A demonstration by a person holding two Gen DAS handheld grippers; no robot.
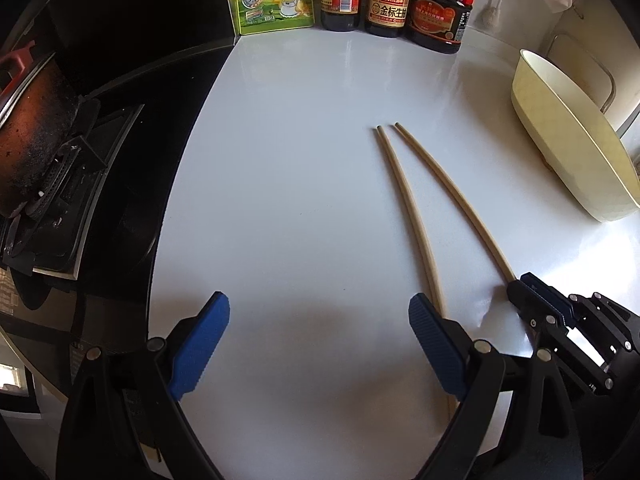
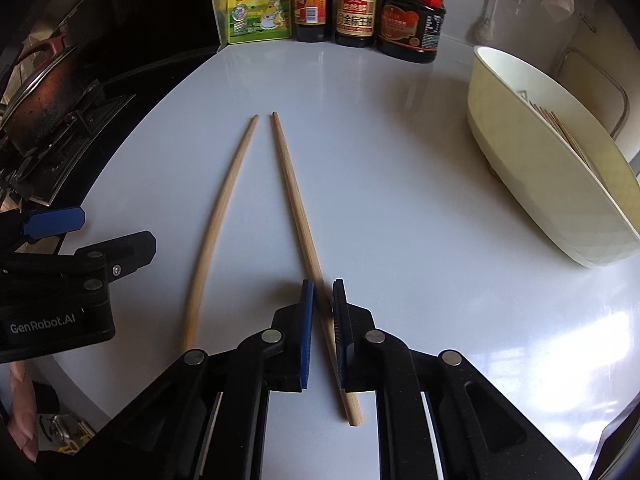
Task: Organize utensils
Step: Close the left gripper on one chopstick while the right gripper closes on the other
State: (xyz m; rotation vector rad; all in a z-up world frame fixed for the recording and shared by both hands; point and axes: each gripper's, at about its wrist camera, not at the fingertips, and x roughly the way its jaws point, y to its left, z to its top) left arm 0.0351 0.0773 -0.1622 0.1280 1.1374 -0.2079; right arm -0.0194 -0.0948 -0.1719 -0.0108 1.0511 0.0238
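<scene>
Chopstick lies between the nearly closed right claw pads.

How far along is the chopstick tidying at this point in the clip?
Done: some chopsticks already lie in the cream holder. In hand: the right gripper has its fingers around the right chopstick, which looks still on the counter; whether it is gripped firmly, I cannot tell. Left: the left chopstick lies loose, and the left gripper is open and holds nothing.

Tan chopsticks, cream holder, blue-padded black right claw
</scene>
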